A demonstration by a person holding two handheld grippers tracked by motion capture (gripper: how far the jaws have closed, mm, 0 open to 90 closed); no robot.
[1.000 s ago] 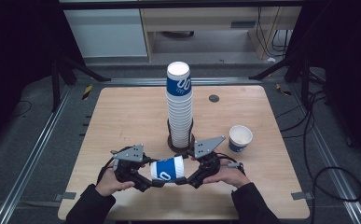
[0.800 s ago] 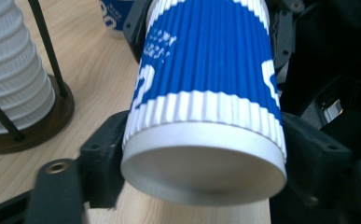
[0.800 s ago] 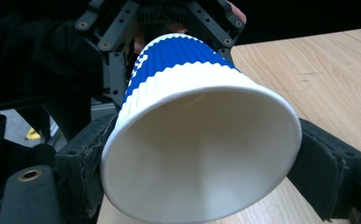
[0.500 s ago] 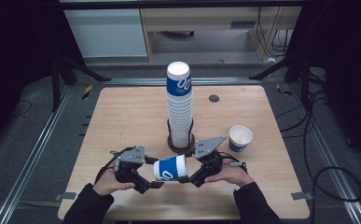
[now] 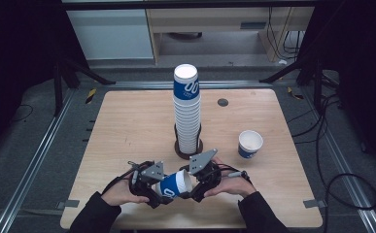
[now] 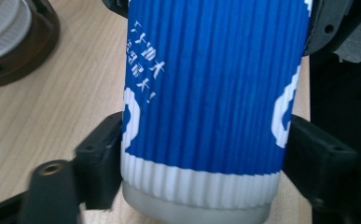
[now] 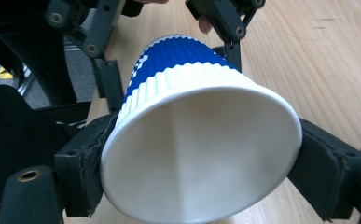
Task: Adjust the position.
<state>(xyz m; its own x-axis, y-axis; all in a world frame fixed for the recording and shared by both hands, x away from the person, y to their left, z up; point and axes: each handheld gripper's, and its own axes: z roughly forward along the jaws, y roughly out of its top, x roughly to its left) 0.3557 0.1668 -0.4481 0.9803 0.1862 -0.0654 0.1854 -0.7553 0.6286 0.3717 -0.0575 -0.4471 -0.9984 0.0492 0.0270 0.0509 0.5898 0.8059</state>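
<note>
A blue-and-white ribbed paper cup (image 5: 176,183) lies on its side in the air near the table's front edge, held between both grippers. My left gripper (image 5: 160,190) is shut on the cup's base end; in the left gripper view its black pads (image 6: 101,161) press the cup (image 6: 211,93) from both sides. My right gripper (image 5: 191,183) grips the mouth end. In the right gripper view the open white mouth (image 7: 201,158) faces the camera, and the pads (image 7: 82,163) touch the rim on both sides. The right jaws have just been closing with the cup between them.
A tall stack of the same cups (image 5: 186,109) stands in a brown holder (image 5: 178,151) at the table's middle, just behind the hands. One upright cup (image 5: 249,143) stands at the right. A small dark disc (image 5: 222,102) lies farther back on the wooden table (image 5: 127,126).
Both hands and the cup have sunk a little toward the front edge. The cup's mouth end now tilts up to the right.
</note>
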